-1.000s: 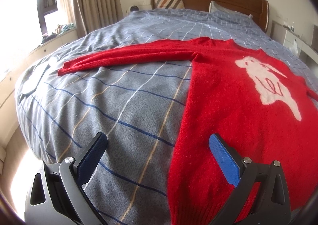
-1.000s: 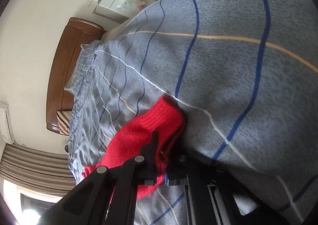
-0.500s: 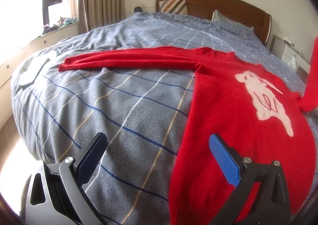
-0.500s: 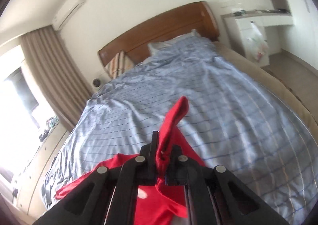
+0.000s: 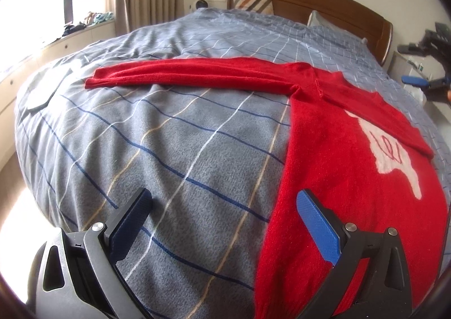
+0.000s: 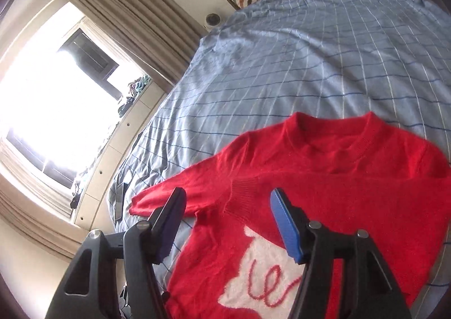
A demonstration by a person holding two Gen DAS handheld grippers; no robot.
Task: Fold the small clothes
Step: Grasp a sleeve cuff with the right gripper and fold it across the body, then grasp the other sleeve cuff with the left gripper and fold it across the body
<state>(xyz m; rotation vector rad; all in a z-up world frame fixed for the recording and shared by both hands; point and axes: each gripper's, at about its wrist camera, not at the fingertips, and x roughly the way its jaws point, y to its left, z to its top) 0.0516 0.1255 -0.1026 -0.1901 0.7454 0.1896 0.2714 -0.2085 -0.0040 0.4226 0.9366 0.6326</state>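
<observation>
Unfolded sleeve (image 5: 191, 76) stretches sideways, ahead-left of left hand-held gripper (image 5: 222, 223), the nearer one; both hand-held grippers wide open, empty; right hand-held gripper (image 6: 228, 223) over folded sleeve (image 6: 352, 192).

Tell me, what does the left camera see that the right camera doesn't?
Only the left view shows the stretched-out sleeve whole, lying flat, the sweater's lower body, and the other claw away at the right edge. Only the right view shows the collar, the window, and the second sleeve folded across the chest. Both show the red sweater on the checked bedspread, with open claws.
</observation>
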